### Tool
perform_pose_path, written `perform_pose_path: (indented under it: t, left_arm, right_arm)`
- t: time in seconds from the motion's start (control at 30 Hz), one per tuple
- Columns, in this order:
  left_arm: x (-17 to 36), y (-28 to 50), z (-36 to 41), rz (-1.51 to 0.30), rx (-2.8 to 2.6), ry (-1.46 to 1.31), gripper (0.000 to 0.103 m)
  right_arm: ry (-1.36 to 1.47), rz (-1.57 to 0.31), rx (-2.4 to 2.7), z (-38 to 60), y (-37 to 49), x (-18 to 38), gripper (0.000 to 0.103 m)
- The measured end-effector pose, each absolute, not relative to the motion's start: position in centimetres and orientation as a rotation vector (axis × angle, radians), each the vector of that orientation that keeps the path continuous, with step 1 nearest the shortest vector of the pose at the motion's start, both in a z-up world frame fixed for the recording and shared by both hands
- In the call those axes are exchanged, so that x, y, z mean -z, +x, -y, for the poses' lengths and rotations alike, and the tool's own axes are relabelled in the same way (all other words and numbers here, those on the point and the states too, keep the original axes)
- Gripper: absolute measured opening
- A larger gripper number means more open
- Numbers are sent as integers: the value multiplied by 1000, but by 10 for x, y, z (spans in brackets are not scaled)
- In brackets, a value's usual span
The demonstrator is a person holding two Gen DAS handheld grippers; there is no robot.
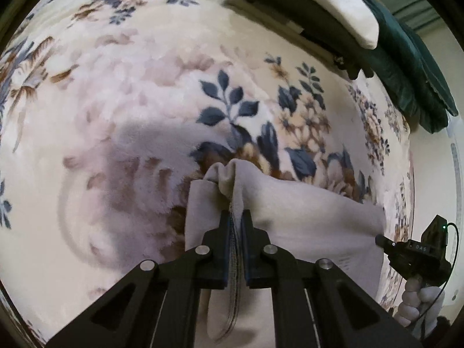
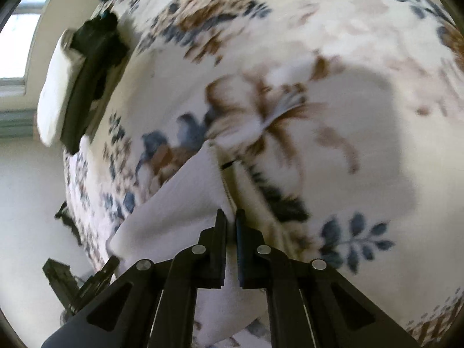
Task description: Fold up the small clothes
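Observation:
A small pale grey-white garment (image 1: 304, 217) hangs stretched between both grippers above a floral blanket (image 1: 130, 101). My left gripper (image 1: 235, 213) is shut on one bunched corner of it, with the fabric edge pinched between the pads. My right gripper (image 2: 231, 213) is shut on the opposite edge of the garment (image 2: 179, 203). The right gripper also shows at the right of the left wrist view (image 1: 380, 239), touching the cloth's far corner. The left gripper shows at the lower left of the right wrist view (image 2: 113, 261). The right wrist view is blurred.
The blanket (image 2: 319, 58) covers the bed. Folded dark green and white clothes (image 1: 333, 14) are stacked at the far edge; they also show in the right wrist view (image 2: 78, 87). A teal cloth (image 1: 411, 72) lies beside them. A wall and window (image 2: 17, 37) stand beyond the bed.

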State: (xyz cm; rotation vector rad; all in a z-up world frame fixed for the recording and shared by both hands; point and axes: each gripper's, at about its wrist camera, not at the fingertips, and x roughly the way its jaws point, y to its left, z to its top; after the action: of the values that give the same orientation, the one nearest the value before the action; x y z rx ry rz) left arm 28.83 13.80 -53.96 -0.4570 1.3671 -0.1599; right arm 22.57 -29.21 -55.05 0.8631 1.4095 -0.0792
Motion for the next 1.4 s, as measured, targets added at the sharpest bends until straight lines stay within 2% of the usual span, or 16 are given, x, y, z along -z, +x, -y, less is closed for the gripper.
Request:
perform_pose_path:
  t: [0.1,0.17,0.23,0.27,0.47,0.5,0.53,0.63,0.77,0.87,0.93,1.0,1.1,1.2,1.27,1.4]
  left_arm:
    - [540,283,-146,-1401,200,-573,9]
    - [535,272,-153,-1403,215,-629,20]
    - [534,253,-157,-1401,245,-664,38]
    - [536,246,-156,-1415,250,-664,40]
    - [548,214,-152,-1439,263,-716,35]
    - [546,212,-151,-1428,251,-711,15]
    - [544,210,-151,-1422,250,-714,7]
    - [536,206,-155,-1389,213,-723,7]
    - [541,205,-156,-1429,214,-715,8]
    - [526,208,-154,-1467,208,-658,17]
    - [508,216,-157,-1429,175,-571,37]
    - [493,229,-161,-1356,166,-566,45]
    - [488,258,-163,-1242,244,-726,57]
    - [521,287,-159,-1190,324,-917,58]
    - [557,302,-158,-1245,275,-932,57]
    - [580,302,-172,-1232,236,-972,57]
  right_arm:
    - [837,-1489,18,284,232,552,6]
    - [872,-1518,-22,285,230,545,17]
    - [937,-1523,-59,287,224,541,48]
    - [975,-1526,-73,289,216,540,54]
    - [1014,-1617,-39,281,181,563,52]
    - [1024,-1608,-41,280,176,564,32]
    - [1029,-1602,-33,280,172,565,15]
    - [1023,-1541,15,283,163,557,5]
    - [989,-1575,80,289,159,563,5]
    - [849,-1676,8,276,173,561,8]
    - [731,-1682,-12,268,186,546,36]
    - [674,-1589,-28,269,197,521,44]
    - [763,-1478,-125,268,214,504,44]
    - [1076,-1399,-271,270,236,527,44]
    - [1276,-1352,-315,269,246,556,44]
    - [1402,-1321,-166,284,252,605,43]
